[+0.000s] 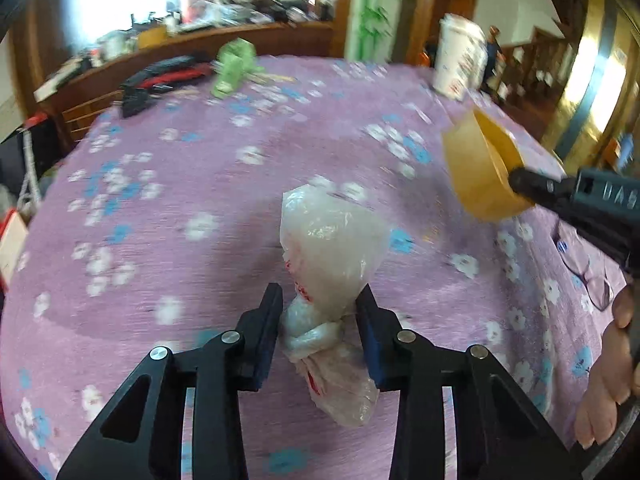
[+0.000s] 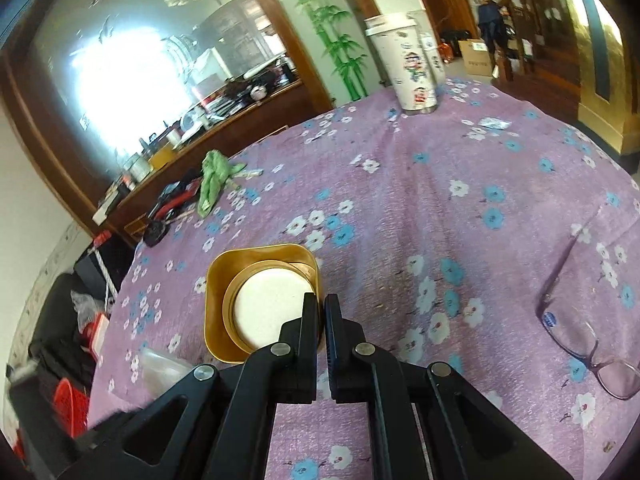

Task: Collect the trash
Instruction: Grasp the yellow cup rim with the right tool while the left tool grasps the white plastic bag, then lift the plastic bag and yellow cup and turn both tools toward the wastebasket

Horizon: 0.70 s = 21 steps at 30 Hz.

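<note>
The left gripper (image 1: 318, 320), spread wide around the knotted plastic bag (image 1: 328, 264) mid-table, must squeeze next, while the right gripper (image 2: 320, 308) pinches the gold box (image 2: 224, 304) (held up, tilted).

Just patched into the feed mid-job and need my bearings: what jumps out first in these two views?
A knotted clear plastic bag lies on the purple flowered tablecloth, between the open fingers of the left gripper. The right gripper is pinched on the near rim of a golden square bowl, which it holds above the cloth, tilted in the left view. A pair of glasses lies at the right and a tall white cup stands at the far edge.
</note>
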Motion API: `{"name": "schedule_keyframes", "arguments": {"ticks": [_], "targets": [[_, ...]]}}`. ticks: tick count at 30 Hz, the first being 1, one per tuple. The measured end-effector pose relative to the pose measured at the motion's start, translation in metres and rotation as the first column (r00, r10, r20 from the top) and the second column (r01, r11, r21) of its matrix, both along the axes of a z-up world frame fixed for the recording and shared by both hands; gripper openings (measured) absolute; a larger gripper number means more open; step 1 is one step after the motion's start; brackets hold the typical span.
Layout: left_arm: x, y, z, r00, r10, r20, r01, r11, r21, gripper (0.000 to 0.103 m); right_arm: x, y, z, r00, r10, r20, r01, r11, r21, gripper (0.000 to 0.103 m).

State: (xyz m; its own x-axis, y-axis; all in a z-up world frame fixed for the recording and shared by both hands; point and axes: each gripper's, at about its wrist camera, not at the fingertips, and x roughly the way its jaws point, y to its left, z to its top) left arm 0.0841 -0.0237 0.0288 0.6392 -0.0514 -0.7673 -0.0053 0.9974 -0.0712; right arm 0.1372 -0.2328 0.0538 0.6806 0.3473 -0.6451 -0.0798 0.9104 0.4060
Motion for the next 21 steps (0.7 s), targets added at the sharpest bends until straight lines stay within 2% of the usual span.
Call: {"name": "schedule_keyframes", "arguments": {"ticks": [4,9,14,21], "targets": [[-0.017,0.035,0.015,0.988,0.117,0.105,-0.122,0.991,0.045,0.035,-0.005,0.021,-0.002,0.998,0.061,0.008,-0.061,0.998,-0.027,0.004],[-0.029,0.062,0.022,0.951,0.231,0.205,-0.251,0.965,0.08,0.036,-0.013,0.044,-0.004,0.992,0.124,0.022,-0.122,0.99,-0.066,0.004],[-0.031,0.068,0.021,0.938,0.257,0.232,-0.284,0.955,0.089,0.036,-0.018,0.057,-0.006,0.985,0.169,0.027,-0.167,0.983,-0.074,0.004],[-0.036,0.07,0.021,0.922,0.288,0.258,-0.324,0.94,0.109,0.036,-0.031,0.075,0.002,0.969,0.232,0.086,-0.222,0.969,-0.108,0.004]]}}
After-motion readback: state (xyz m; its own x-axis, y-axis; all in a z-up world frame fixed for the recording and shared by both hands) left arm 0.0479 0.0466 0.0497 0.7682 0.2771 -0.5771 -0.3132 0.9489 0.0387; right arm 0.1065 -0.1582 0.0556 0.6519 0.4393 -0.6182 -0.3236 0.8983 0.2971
